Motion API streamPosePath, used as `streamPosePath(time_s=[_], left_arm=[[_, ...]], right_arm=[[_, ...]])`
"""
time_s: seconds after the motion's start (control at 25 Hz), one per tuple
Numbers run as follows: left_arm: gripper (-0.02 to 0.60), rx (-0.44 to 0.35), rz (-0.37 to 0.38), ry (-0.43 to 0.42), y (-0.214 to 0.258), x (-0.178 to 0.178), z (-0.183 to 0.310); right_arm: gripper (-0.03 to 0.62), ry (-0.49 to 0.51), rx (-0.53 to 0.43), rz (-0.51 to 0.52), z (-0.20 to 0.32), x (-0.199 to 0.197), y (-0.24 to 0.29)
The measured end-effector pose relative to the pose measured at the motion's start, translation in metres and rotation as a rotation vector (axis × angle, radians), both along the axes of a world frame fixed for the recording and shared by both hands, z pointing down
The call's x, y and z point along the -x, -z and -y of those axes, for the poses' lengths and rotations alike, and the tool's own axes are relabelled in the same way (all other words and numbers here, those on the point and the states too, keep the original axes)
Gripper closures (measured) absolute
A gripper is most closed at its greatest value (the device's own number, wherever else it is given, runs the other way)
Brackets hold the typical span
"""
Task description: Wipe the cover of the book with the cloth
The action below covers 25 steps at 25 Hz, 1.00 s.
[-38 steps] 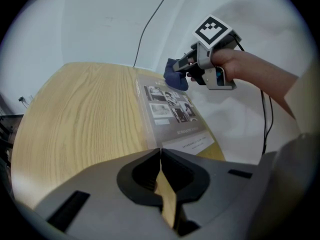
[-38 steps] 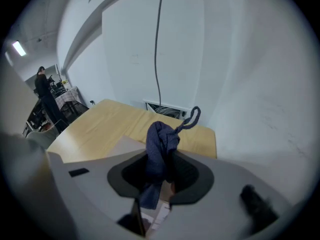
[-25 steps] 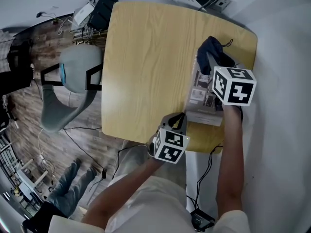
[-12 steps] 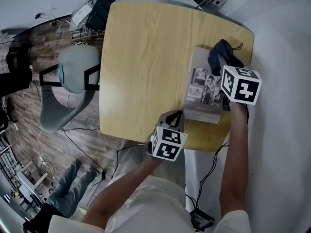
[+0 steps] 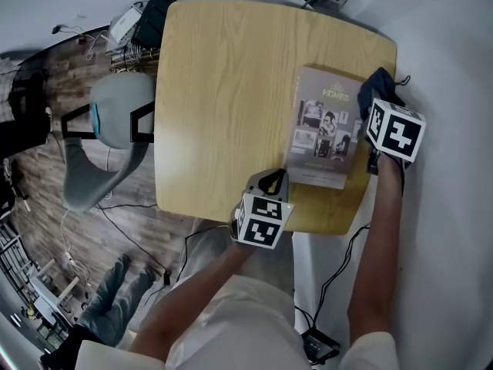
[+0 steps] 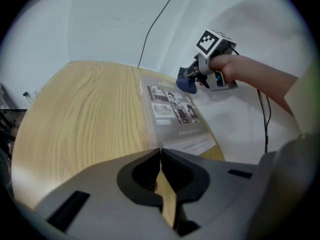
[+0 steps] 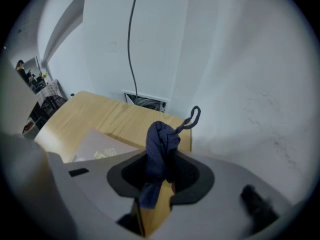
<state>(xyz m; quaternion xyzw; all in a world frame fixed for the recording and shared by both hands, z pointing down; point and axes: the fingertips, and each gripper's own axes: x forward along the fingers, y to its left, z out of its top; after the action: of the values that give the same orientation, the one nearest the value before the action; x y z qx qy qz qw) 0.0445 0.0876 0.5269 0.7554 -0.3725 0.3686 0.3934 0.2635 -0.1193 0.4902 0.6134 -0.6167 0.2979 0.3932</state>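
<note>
White walls close in on a pale wooden bench (image 5: 216,91). On it the thin grey book with photos on its cover (image 5: 323,129) lies flat, toward the bench's right side. Your right claw (image 7: 160,169) is clamped on the bunched dark blue cloth (image 7: 161,144), and it hangs just off the book's far right corner, by the bench's edge. The whole cover lies bare. Your left claw (image 6: 160,159) is pressed together, empty, poised just beside the book's near left corner.

How far along? My read: with the cloth clear of the cover, you're either between strokes or finished. No streaks or dust show either way.

Hard to call whether the cloth touches bench or book, because your marker cube (image 5: 397,129) hides part of the book's right edge in the head view. The cover's small print is unreadable.
</note>
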Motion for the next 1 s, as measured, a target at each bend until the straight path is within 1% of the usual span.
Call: streamPosePath(time_s=[0.12,0.2,0.24,0.32,0.44,0.6,0.8,0.92,1.0], left_arm=[[0.565,0.024,-0.009,0.012,0.0,0.001,-0.001],[0.565,0.045,-0.012,0.018,0.0,0.002,0.0],[0.565,0.053,-0.011,0.018,0.001,0.002,0.0],[0.565,0.068,-0.023,0.023,0.004,0.002,0.001],[0.565,0.052,-0.076,0.035,0.022,0.005,0.008],[0.565,-0.029,-0.122,0.025,0.069,0.023,0.015],[0.565,-0.163,-0.193,0.052,0.145,0.058,0.037],[0.565,-0.212,-0.197,0.046,0.185,0.085,0.04],[0.565,-0.242,-0.2,0.046,0.21,0.101,0.044]], right_arm=[[0.473,-0.014,0.008,-0.125,-0.008,-0.012,0.006],[0.473,-0.017,-0.013,-0.16,-0.014,-0.012,0.011],[0.473,-0.022,-0.026,-0.144,-0.017,-0.009,0.016],[0.473,-0.035,-0.053,-0.079,-0.021,0.0,0.027],[0.473,-0.028,-0.1,0.007,-0.028,0.021,0.048],[0.473,0.008,-0.181,0.116,-0.051,0.052,0.095],[0.473,0.053,-0.302,0.236,-0.084,0.097,0.167],[0.473,0.044,-0.336,0.334,-0.111,0.125,0.203],[0.473,0.055,-0.37,0.356,-0.126,0.14,0.227]])
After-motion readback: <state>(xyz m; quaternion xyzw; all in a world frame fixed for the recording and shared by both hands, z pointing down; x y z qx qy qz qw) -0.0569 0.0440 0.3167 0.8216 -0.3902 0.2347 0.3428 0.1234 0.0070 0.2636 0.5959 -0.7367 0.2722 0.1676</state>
